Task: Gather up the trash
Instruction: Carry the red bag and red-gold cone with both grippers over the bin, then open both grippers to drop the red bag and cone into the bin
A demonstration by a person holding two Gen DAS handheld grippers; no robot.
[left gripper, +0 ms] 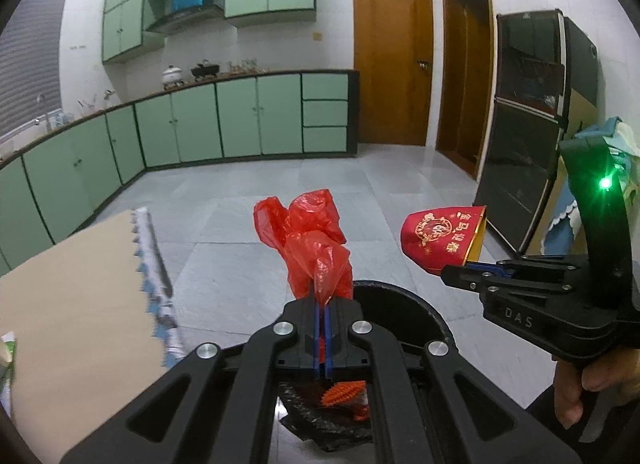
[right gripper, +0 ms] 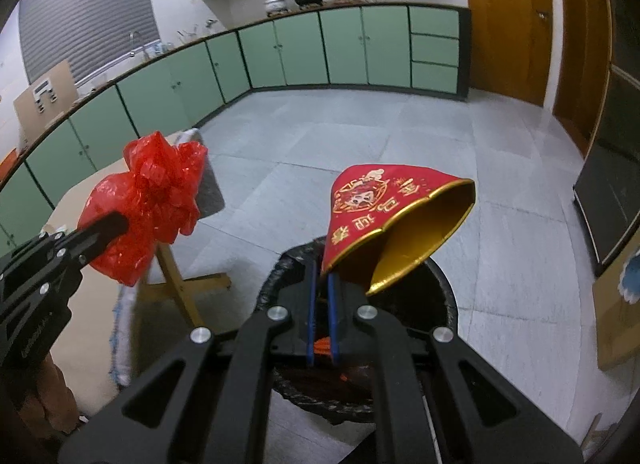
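Red plastic bag (left gripper: 308, 240), crumpled, pinched between the closed fingers of the left gripper (left gripper: 323, 306), held up above the near rim of the black bin (left gripper: 420, 316). Red paper envelope (right gripper: 384, 220) with gold lining, clamped by one corner in the nearly closed right gripper (right gripper: 323, 284), also over the bin, mouth open to the right. Wide free floor (right gripper: 360, 136) beyond the bin; table (left gripper: 72, 304) edge close on the left. Orange scrap (left gripper: 344, 392) inside the bin clear only in left view; table leg (right gripper: 176, 276) only in right view.
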